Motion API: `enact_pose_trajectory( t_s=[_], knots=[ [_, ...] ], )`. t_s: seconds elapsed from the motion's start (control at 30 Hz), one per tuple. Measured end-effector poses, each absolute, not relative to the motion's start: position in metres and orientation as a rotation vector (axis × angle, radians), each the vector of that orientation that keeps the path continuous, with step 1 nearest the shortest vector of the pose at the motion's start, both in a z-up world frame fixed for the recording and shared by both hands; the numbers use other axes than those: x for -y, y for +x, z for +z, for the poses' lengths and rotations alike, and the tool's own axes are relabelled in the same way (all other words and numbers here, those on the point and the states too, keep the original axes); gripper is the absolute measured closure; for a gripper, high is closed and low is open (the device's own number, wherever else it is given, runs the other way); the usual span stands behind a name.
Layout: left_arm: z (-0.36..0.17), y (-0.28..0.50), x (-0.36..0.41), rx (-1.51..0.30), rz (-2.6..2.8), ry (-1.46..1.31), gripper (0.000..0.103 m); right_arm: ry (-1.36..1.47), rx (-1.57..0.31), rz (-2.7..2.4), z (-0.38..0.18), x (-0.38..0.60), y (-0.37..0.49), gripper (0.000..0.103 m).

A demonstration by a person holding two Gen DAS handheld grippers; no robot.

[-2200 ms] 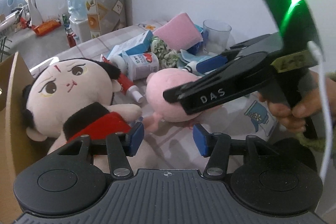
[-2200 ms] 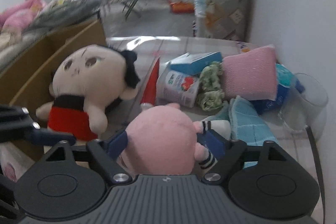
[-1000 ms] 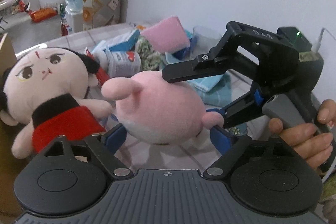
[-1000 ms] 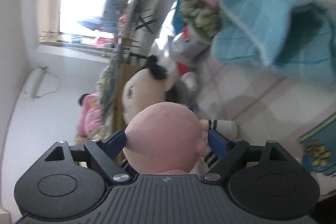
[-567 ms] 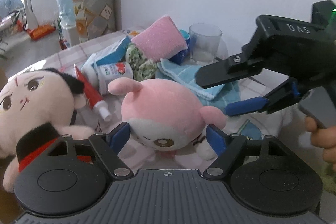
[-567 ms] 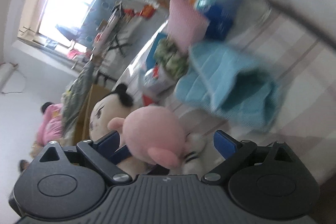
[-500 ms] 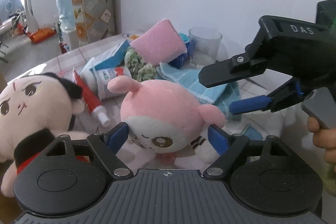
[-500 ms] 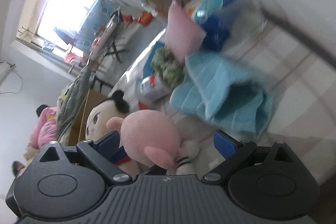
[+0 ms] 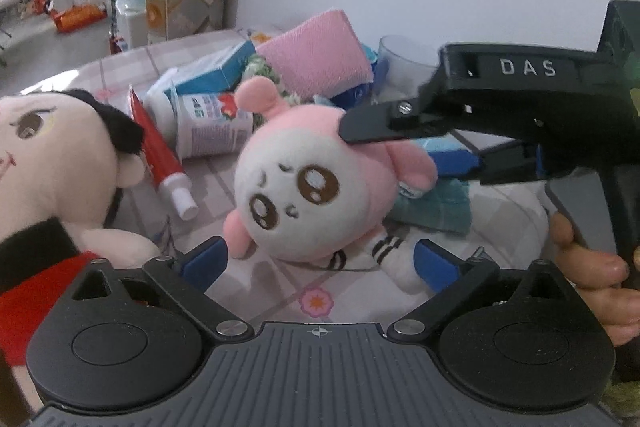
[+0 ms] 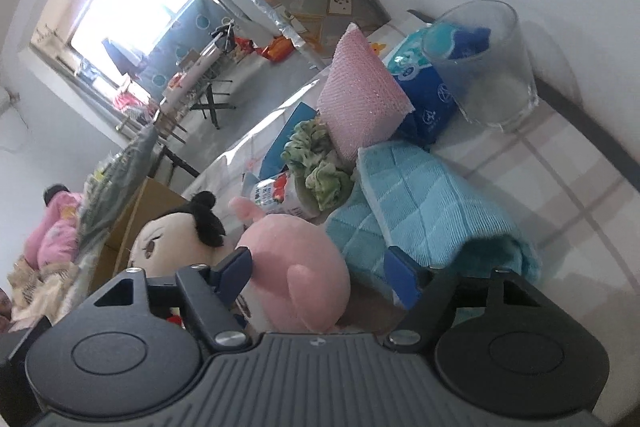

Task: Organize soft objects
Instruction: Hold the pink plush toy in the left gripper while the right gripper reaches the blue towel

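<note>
Big doll [image 9: 48, 163] lying far left on table [image 9: 320, 301], beside cardboard box [image 10: 132, 223]. Left gripper [image 9: 320, 259] opening wide, jaws flanking lower body of pink plush [image 9: 316, 183], pads not pressing it. Right gripper [image 10: 318, 277] closing around plush head, one finger [image 9: 384, 125] resting on top; firm pinch not evident. Advice: left waiting clear while right is squeezing deep into stuffing at mid-head, then lifting slowly, avoiding blue towel [image 10: 420, 203] at right.
</note>
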State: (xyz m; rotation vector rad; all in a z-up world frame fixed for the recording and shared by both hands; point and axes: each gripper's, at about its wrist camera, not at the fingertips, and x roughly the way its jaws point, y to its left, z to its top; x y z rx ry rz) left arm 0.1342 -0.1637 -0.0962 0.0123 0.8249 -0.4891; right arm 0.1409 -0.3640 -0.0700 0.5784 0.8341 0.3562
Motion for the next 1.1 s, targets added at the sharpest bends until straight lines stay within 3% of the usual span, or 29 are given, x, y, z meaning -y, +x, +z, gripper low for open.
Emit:
enact_pose_trajectory(
  t_s=[0.07,0.2,0.9,1.03,1.1],
  knots=[
    [-0.100,0.139,0.166,-0.838,-0.500,-0.003,0.005,0.561,-0.834,0.366,-0.068,0.362,0.144,0.062],
    [-0.102,0.142,0.170,-0.842,-0.529,-0.036,0.008,0.564,-0.837,0.410,-0.060,0.359,0.146,0.087],
    [-0.064,0.091,0.149,-0.807,-0.527,-0.008,0.008,0.944,-0.976,0.513,-0.099,0.392,0.110,0.090],
    [-0.074,0.087,0.150,-0.834,-0.501,0.044,0.006,0.890,-0.961,0.446,-0.098,0.397,0.103,0.087],
    [-0.076,0.086,0.145,-0.854,-0.502,0.020,0.003,0.806,-0.927,0.388,-0.087,0.397,0.098,0.080]
  ],
)
